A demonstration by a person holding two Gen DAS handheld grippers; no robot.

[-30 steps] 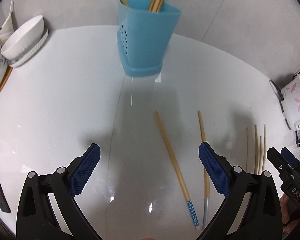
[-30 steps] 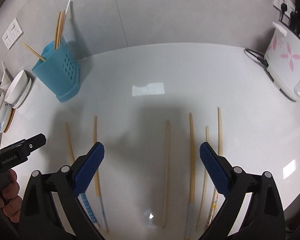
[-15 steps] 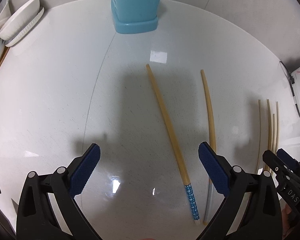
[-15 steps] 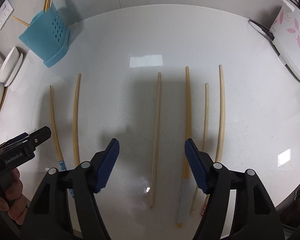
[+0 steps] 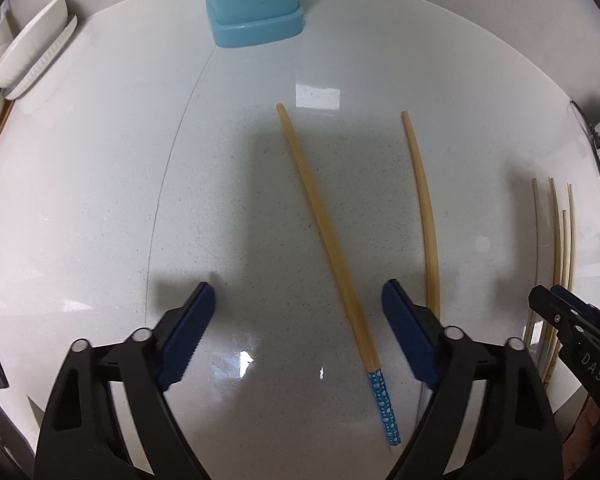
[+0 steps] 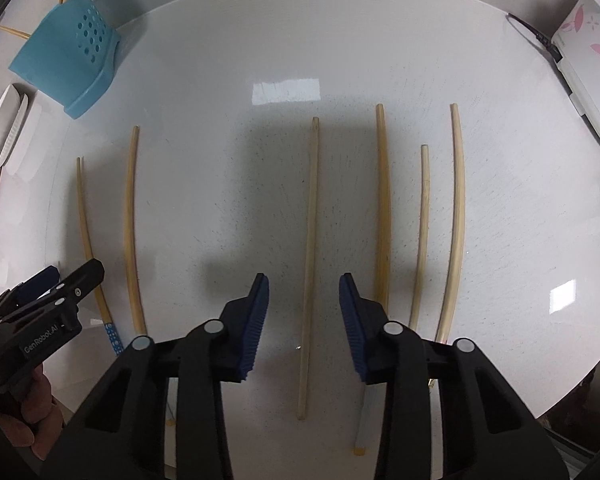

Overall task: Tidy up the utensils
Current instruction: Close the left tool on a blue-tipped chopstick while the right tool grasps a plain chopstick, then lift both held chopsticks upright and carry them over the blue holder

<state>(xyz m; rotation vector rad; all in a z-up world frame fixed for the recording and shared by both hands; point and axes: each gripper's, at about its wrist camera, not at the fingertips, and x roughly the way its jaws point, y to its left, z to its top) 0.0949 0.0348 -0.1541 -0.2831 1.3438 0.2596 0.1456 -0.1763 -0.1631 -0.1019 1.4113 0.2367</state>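
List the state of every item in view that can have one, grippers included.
Left gripper: jaws closing, blue-dotted bamboo chopstick between them, untouched.
Right gripper: jaws closing, plain bamboo chopstick between them, untouched.
Blue plastic utensil holder: upright on the white table, chopsticks standing in it.
Other loose bamboo chopsticks: lying flat, roughly parallel, apart.
White bowl: tilted on stacked dishes.

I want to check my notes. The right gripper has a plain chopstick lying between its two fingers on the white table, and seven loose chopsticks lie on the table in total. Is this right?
The count is wrong: the right wrist view shows six loose chopsticks on the white table, not seven. The rest holds: the plain chopstick lies between the fingers of the right gripper, whose jaws are closing without yet pressing on it.
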